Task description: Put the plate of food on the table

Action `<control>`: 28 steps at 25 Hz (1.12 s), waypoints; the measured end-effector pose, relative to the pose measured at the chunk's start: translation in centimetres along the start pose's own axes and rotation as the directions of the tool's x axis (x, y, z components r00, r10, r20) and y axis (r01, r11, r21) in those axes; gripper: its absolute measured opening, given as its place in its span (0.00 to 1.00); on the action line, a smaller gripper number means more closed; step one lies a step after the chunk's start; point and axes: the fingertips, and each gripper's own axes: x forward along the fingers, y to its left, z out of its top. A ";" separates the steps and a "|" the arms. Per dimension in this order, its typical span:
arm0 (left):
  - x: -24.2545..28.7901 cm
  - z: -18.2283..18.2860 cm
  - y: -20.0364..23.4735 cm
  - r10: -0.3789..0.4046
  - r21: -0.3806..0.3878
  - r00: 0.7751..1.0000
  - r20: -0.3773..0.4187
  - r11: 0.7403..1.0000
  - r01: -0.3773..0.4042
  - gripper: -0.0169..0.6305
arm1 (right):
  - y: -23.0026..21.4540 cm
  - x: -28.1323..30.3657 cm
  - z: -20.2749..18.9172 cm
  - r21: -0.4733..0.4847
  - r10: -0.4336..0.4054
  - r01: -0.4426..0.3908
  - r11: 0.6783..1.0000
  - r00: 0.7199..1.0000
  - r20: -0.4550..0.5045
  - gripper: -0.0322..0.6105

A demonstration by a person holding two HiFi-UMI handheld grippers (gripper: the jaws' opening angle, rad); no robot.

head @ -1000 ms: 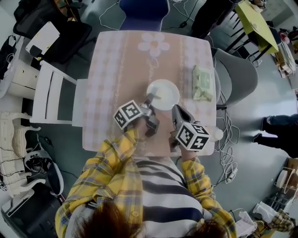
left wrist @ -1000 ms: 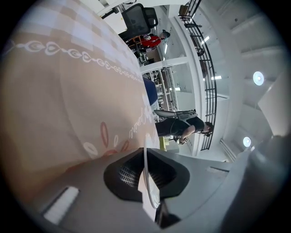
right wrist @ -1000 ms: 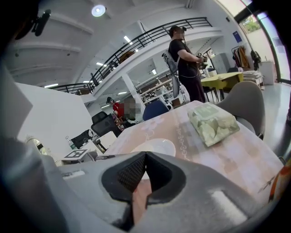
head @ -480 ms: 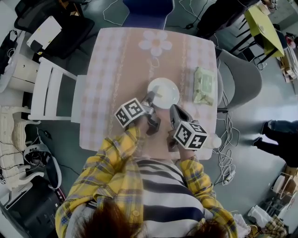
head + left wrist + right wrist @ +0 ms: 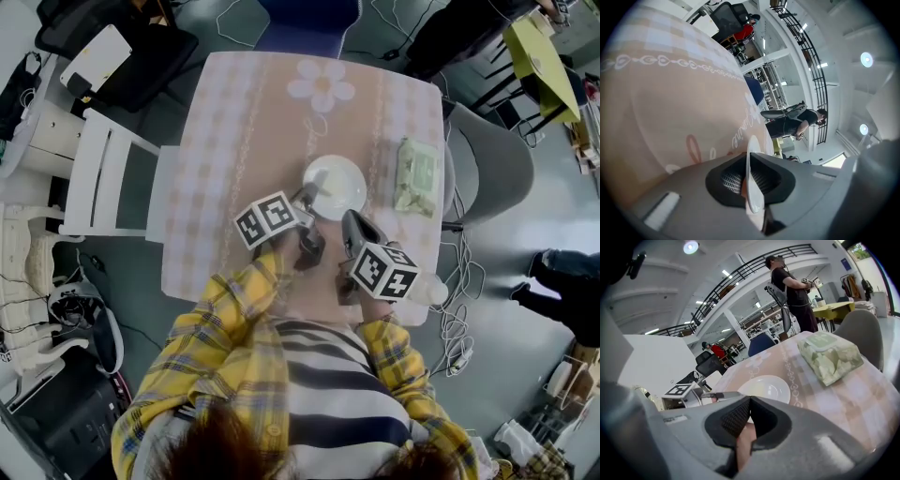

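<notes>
A white plate rests on the pink checked table, near its middle. My left gripper is shut on the plate's near-left rim. In the left gripper view the rim stands edge-on, clamped between the jaws of the left gripper. My right gripper sits just right of it, close to the plate's near edge and apart from it. Its jaws are shut with nothing between them. In the right gripper view the plate lies just beyond the right gripper. The plate looks bare.
A green pack of wipes lies near the table's right edge. A white chair stands at the left, a blue chair at the far end, a grey chair at the right. Cables trail on the floor.
The head view has shifted slightly. The plate, the left gripper on its rim and the right gripper stay about where they were.
</notes>
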 end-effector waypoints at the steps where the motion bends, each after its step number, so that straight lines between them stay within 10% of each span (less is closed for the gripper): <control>1: 0.0 0.0 0.0 0.008 0.018 1.000 -0.009 1.000 -0.008 0.04 | 0.0 0.0 0.0 -0.001 -0.001 0.001 1.000 1.000 -0.003 0.04; 8: 0.0 -0.5 0.0 0.113 0.225 0.985 -0.127 0.971 -0.082 0.13 | 0.1 0.2 -0.1 0.007 0.007 -0.007 1.000 1.000 -0.011 0.04; 16: -0.5 -1.1 0.6 0.217 0.512 0.945 -0.244 0.856 -0.065 0.20 | 0.3 0.5 -0.4 0.002 0.012 -0.012 1.000 1.000 -0.025 0.04; 24: -1.7 0.0 1.3 0.323 0.728 0.937 -0.133 0.673 -0.129 0.20 | 0.3 0.6 -0.5 0.004 0.004 -0.004 1.000 0.999 -0.033 0.04; 28: -2.8 1.7 0.0 0.278 0.722 0.960 -0.028 0.670 -0.173 0.04 | 0.4 0.5 -0.6 0.000 0.004 -0.004 1.000 1.000 -0.028 0.04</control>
